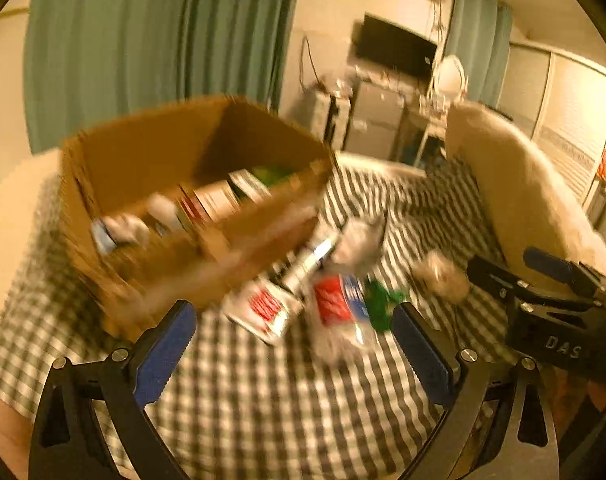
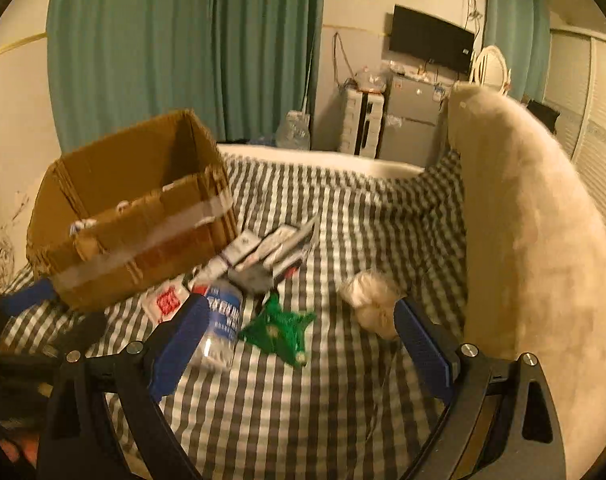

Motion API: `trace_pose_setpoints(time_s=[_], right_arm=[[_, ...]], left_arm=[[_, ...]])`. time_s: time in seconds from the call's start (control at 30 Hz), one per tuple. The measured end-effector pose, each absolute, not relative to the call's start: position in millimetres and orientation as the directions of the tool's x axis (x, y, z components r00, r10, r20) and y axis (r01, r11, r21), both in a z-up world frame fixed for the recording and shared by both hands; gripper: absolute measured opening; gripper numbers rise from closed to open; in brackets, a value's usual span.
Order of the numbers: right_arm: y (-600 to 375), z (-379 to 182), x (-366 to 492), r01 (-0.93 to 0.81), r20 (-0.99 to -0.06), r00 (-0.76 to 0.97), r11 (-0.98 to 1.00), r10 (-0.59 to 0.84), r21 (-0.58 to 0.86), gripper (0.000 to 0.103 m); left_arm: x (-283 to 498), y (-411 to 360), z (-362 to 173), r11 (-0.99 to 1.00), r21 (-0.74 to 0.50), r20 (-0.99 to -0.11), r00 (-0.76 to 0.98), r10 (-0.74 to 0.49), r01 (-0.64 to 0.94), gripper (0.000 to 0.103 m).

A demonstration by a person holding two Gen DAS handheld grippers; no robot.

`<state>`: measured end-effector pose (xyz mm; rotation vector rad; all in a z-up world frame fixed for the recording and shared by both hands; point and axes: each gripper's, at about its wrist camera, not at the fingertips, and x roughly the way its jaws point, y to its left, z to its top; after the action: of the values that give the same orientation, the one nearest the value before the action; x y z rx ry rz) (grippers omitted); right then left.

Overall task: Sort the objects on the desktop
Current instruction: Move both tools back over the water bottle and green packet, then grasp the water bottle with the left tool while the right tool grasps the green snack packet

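Note:
A brown cardboard box (image 1: 191, 196) stands on the checked bedspread and holds several small packs; it also shows in the right wrist view (image 2: 139, 216). Loose items lie beside it: a clear bottle with a blue label (image 2: 221, 320), a red-and-white packet (image 2: 165, 302), a green net (image 2: 281, 328), a white tissue wad (image 2: 373, 300) and a pile of flat packs (image 2: 271, 250). My left gripper (image 1: 293, 338) is open and empty, above the red-labelled packets (image 1: 269, 308). My right gripper (image 2: 301, 330) is open and empty over the green net.
A long cream pillow (image 2: 523, 220) lies along the right side of the bed. The checked bedspread (image 2: 303, 400) stretches towards me. Green curtains, a wall television and white drawers stand beyond the bed.

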<state>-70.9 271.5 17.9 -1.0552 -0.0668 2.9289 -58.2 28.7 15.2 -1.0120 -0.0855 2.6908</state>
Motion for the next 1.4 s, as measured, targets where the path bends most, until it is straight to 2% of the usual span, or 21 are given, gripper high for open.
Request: trace_pose_setpoints(time_s=[0.13,0.3,0.47,0.53,0.57,0.7,0.9,1.17,1.37,1.4], right_arm=[[273.6,16.0,-72.3,-0.022,-0.612,-0.789,-0.997,0.059,-0.068,0.094],[277.3,1.3,-83.4,-0.058,-0.629,-0.770,-0.993,0.108,-0.099,0.094],[278.2,-5.1,-85.8,-0.065,-0.613,-0.778,-0.989,0.135,-0.136,0.094],[278.3,-7.0,-87.7,-0.065,-0.610,-0.780,-0.987,0.141,-0.146,0.094],[277.6,-9.6,-88.9,-0.067,-0.608,-0.779,-0.985,0.151,-0.159,0.094],[269.1,-21.9,-93.5,-0.069,-0.591,-0.783,-0.971,0.194,-0.228,0.094],[270.4,-41.7,-114.6,-0.063,-0.667,-0.730,-0.987,0.147,-0.150,0.094],[291.2,-84.7,-149.7,-0.148,-0.802,-0.597,-0.984,0.007,0.101,0.094],[290.1,-94.5,-157.9,-0.142,-0.804,-0.592,-0.975,-0.053,0.170,0.090],[287.2,-96.1,-158.8,-0.133,-0.807,-0.587,-0.978,-0.055,0.164,0.086]], left_arm=[[-67.1,49.7,-9.0,-0.973,-0.108,-0.683,-0.697,0.220,-0.202,0.101],[-85.6,69.7,-30.4,-0.964,-0.140,-0.707,-0.659,0.256,-0.224,0.101],[-107.1,92.8,-51.2,-0.959,-0.120,-0.728,-0.633,0.262,-0.258,0.101],[-117.4,98.9,-61.2,-0.947,-0.132,-0.734,-0.613,0.293,-0.293,0.089],[-120.1,100.4,-64.7,-0.941,-0.135,-0.740,-0.601,0.304,-0.309,0.067],[-113.6,98.3,-62.6,-0.925,-0.099,-0.726,-0.610,0.319,-0.366,0.065],[-94.5,60.1,-54.4,-0.948,-0.101,-0.722,-0.633,0.279,-0.302,0.065],[-91.3,29.7,-55.6,-0.960,-0.104,-0.709,-0.658,0.255,-0.261,0.064],[-92.4,37.5,-59.2,-0.951,-0.099,-0.704,-0.655,0.275,-0.293,0.064],[-92.3,37.5,-59.6,-0.950,-0.101,-0.703,-0.655,0.278,-0.295,0.064]])
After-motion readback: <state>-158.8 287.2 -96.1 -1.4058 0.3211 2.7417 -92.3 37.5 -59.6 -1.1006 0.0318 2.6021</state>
